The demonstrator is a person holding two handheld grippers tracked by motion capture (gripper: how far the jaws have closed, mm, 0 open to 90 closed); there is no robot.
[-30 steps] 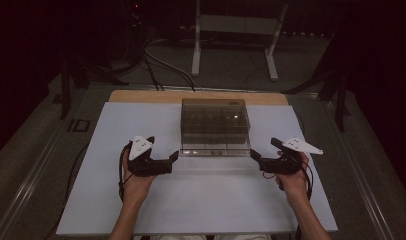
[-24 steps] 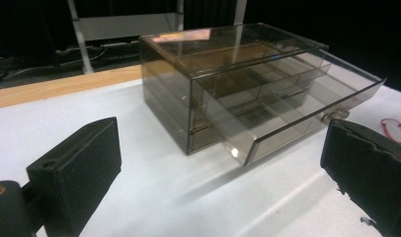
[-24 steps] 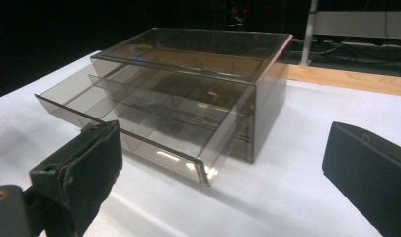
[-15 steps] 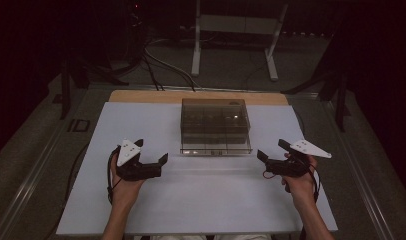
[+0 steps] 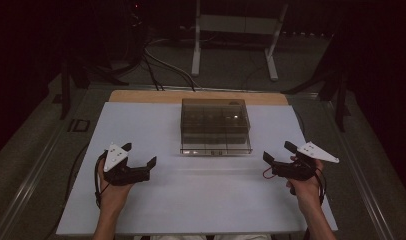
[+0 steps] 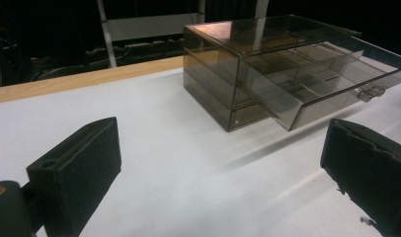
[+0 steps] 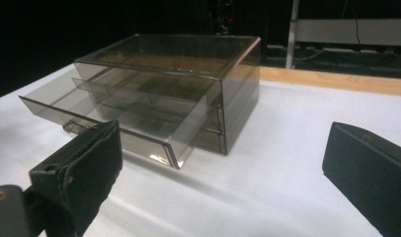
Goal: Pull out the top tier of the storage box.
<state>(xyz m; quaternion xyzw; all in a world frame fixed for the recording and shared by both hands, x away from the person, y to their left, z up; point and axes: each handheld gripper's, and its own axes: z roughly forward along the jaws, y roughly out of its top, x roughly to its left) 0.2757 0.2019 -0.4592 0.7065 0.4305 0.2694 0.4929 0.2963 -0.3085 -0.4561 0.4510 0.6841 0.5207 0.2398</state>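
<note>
L gripper (image 5: pixel 140 167): fingers spread wide, empty | R gripper (image 5: pixel 277 156): same | drawer box (image 5: pixel 215 125): untouched, between

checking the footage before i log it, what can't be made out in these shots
- Drawer box, high view: too dark and small to tell whether the compartments hold anything.
- Open drawer, left gripper view: its far end is cut off by the right edge.
- Lower drawer fronts, right gripper view: hidden behind the pulled-out drawer.
- Drawer handle, right gripper view: partly covered by that gripper's own jaw.
</note>
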